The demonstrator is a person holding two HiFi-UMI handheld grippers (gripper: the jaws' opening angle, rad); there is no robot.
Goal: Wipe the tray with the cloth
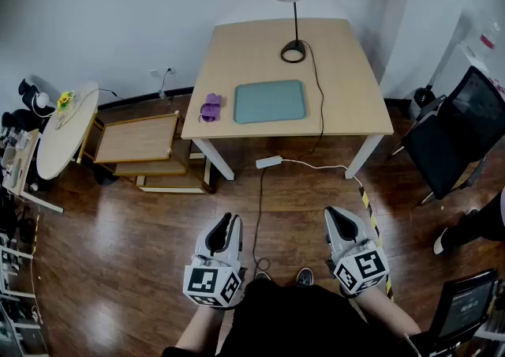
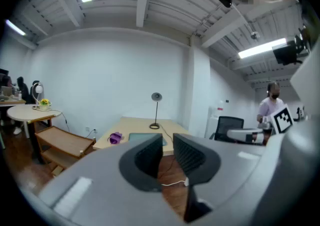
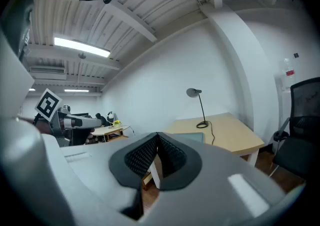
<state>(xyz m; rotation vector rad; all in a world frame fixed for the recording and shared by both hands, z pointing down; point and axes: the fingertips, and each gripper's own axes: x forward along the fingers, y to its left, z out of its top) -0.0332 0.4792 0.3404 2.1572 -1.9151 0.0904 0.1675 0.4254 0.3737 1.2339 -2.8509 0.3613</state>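
A teal tray (image 1: 269,101) lies flat on the light wooden table (image 1: 347,103), with a purple cloth (image 1: 210,107) bunched just left of it near the table's edge. Both grippers are held low near my body, well short of the table, over the wooden floor. My left gripper (image 1: 230,223) points toward the table; its jaws stand slightly apart with nothing between them. The left gripper view shows the left gripper (image 2: 167,139) with the cloth (image 2: 115,137) and tray (image 2: 139,138) far beyond. My right gripper (image 1: 334,216) has its tips touching and holds nothing; the right gripper view shows the right gripper (image 3: 157,137).
A black desk lamp (image 1: 293,47) stands behind the tray, its cord running off the table to a white power strip (image 1: 269,162) on the floor. A low wooden cart (image 1: 142,140) and round white table (image 1: 67,130) stand left. A black chair (image 1: 454,138) is right.
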